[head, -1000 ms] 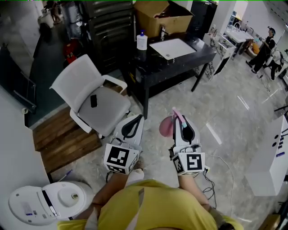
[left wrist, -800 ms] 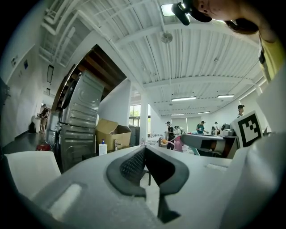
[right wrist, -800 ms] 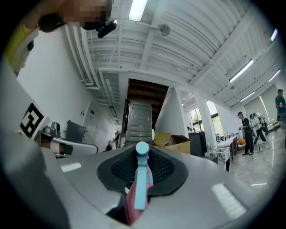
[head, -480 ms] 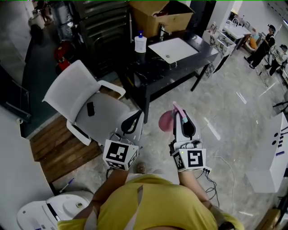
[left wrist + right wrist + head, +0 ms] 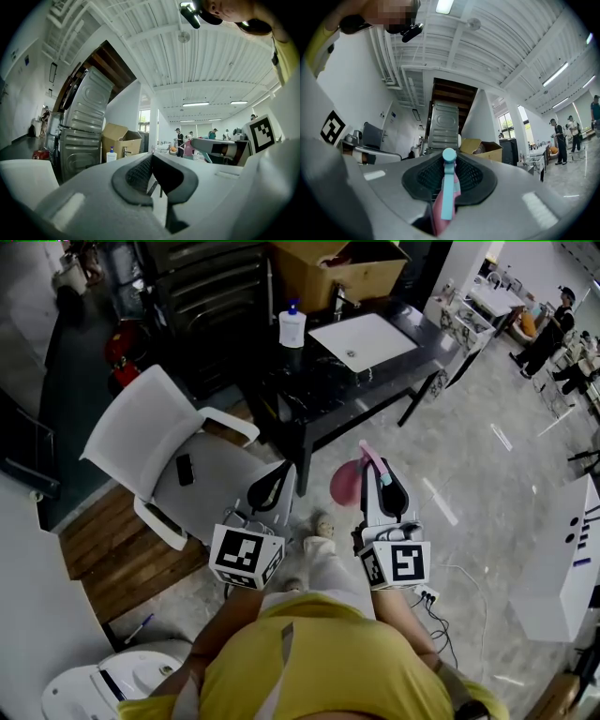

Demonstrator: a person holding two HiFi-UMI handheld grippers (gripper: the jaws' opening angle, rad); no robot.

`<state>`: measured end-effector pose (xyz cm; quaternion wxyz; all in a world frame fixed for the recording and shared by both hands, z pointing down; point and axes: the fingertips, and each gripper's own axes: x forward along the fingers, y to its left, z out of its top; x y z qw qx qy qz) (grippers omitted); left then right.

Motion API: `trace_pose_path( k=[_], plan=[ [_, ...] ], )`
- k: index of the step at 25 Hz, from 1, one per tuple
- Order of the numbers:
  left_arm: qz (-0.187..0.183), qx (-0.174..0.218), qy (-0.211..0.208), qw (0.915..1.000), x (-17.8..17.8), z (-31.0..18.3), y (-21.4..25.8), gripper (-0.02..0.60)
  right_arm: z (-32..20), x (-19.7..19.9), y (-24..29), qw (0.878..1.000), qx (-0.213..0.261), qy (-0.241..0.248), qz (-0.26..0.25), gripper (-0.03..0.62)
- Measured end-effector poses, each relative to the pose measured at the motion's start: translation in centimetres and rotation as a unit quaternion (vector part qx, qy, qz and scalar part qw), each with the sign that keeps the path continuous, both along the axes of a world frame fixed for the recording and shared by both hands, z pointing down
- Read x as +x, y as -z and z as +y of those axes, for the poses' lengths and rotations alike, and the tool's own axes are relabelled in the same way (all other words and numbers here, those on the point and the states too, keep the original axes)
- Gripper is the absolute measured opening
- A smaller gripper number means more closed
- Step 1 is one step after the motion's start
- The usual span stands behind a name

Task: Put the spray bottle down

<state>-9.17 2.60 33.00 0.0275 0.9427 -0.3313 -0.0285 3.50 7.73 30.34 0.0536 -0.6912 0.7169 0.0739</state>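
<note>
The pink spray bottle [image 5: 344,484] hangs over the floor in front of me, its pink and teal head [image 5: 371,461] clamped in my right gripper [image 5: 382,476], which is shut on it. In the right gripper view the teal trigger [image 5: 448,187] and pink neck stand upright between the black pads [image 5: 473,178]. My left gripper [image 5: 281,476] is level beside it on the left, shut with nothing in it; its pads [image 5: 140,173] meet in the left gripper view. Both point toward the black table [image 5: 375,371].
On the black table are a white board [image 5: 362,341], a white pump bottle [image 5: 292,326] and a cardboard box [image 5: 337,268]. A white chair [image 5: 141,427] with a phone [image 5: 185,469] on its seat stands to the left. Grey cabinets [image 5: 79,140] stand behind.
Both grippers have travelled together toward the black table, with the bottle still held. The chair and table have drawn closer, and a foot now shows between the grippers.
</note>
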Motion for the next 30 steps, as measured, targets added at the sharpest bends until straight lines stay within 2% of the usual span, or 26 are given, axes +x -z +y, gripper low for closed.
trace_pose_path(
  k=[10,17,23,30],
  plan=[
    [-0.002,0.006,0.006,1.0,4.0,-7.1,-1.3,0.0,-8.4,4.2,-0.8,1.0,0.017,0.011,0.0,0.063],
    [0.005,0.009,0.017,0.9998,8.9,-15.5,-0.7,0.002,-17.6,9.1,-0.5,0.999,0.013,0.03,0.008,0.063],
    [-0.014,0.022,0.048,0.9985,12.7,-23.4,0.2,0.002,-26.6,13.0,-0.6,0.998,-0.008,0.06,0.014,0.063],
    [-0.012,0.013,0.078,0.9968,16.1,-31.0,-0.3,0.002,-35.0,15.4,-0.6,0.994,-0.004,0.106,0.006,0.063]
  ],
)
